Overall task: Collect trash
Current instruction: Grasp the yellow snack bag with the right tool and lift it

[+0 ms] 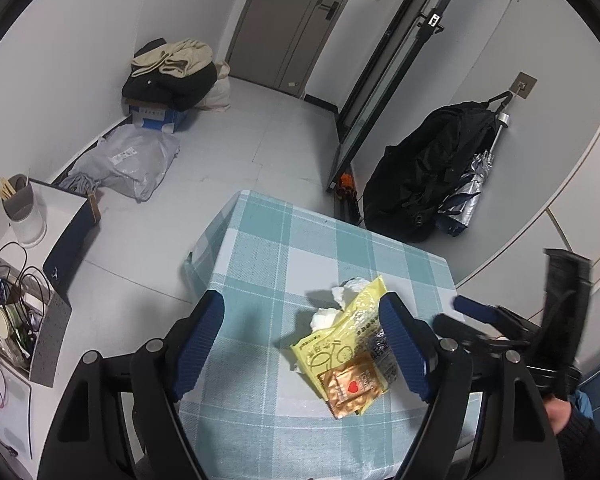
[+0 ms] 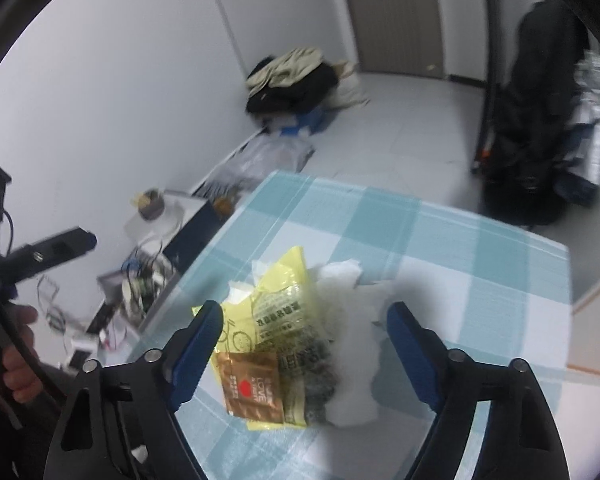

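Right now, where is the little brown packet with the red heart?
The brown packet lies on the checked tablecloth, on the near end of the yellow wrapper, in both views.

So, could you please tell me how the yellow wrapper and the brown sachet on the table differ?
The yellow wrapper is larger, crinkled and printed with dark text; the brown sachet is small, flat, squarish and bears a red heart. The sachet lies on top of the wrapper's near end. Both rest on the checked tablecloth.
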A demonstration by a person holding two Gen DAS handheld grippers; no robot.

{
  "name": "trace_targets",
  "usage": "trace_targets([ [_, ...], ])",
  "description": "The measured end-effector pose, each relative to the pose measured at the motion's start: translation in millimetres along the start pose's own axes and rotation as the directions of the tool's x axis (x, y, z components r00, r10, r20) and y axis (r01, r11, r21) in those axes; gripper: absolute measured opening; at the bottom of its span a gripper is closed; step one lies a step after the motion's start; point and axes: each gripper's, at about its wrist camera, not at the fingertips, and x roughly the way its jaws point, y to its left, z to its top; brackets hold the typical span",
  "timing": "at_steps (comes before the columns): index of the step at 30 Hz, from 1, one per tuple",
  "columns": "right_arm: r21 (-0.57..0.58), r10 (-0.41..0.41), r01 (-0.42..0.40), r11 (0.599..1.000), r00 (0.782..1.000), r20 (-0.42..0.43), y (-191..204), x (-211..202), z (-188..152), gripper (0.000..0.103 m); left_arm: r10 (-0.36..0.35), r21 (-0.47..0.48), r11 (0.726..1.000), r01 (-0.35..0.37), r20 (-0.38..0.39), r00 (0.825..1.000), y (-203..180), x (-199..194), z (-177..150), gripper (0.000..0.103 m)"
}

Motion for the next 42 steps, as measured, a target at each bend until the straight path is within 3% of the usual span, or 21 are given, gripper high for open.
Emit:
trace_targets([
  [7, -0.074, -0.036, 0.032, 0.997, 0.998, -0.059, 7, 30, 4, 0.063, 0.001, -0.017, 1.000, -0.001, -0.032, 0.999, 8, 7, 1, 0.077],
  [9, -0.065, -0.036, 0.032, 0.997, 0.998, -0.059, 6, 32, 5, 0.052, 0.000, -0.021, 1.000, -0.001, -0.041, 0.999, 11, 9, 1, 0.077],
  [22, -0.029, -0.015, 0.011, 1.000, 0.991, -0.136, 2, 49, 6, 0.007, -0.003, -0.039, 0.999, 0.000, -0.080, 0.997, 17, 14, -1, 0.077],
  [27, -0.024, -0.002, -0.001, 1.000, 0.991, -0.131, 2, 43, 6, 0.003, -0.002, -0.044, 0.999, -0.002, -0.087, 0.996, 16, 16, -2, 0.077],
  [36, -0.013, 0.016, -0.017, 1.000, 1.000, -0.012, 5, 4, 6, 0.003, -0.026, -0.059, 0.998, 0.018, -0.136, 0.990, 12, 24, -8, 0.077],
  [42, 0.069, -0.042, 0.035, 0.997, 0.994, 0.104, -11, -31, 6, 0.003, -0.037, -0.077, 0.997, 0.022, -0.198, 0.979, 6, 38, -19, 0.077],
])
